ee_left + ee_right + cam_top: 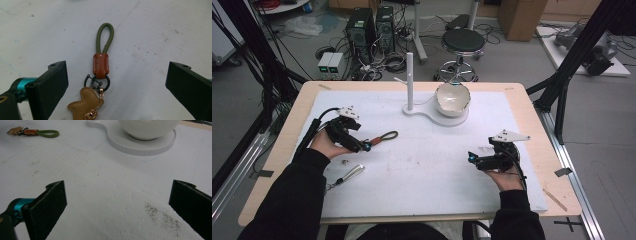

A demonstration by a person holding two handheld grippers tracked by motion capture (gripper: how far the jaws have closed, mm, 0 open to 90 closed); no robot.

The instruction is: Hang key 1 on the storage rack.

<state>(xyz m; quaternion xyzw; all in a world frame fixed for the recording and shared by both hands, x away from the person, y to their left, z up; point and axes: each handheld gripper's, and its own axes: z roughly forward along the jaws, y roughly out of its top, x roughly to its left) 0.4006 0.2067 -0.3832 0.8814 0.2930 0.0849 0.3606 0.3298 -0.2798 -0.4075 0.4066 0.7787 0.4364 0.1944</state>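
Wide-jawed, the left gripper (116, 82) lines up on the keychain (101, 66), apparently next to close on it, while the right gripper (117, 205) waits open well away from it.

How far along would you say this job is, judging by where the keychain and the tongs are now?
Nothing looks done yet: the keychain lies flat on the white mat, untouched, and the second keychain lies nearer the person. In hand: the left tongs are open, lined up either side of it. The right tongs sit open over bare mat. Gripping, lifting and placing it, perhaps at the stand or bowl, remain.
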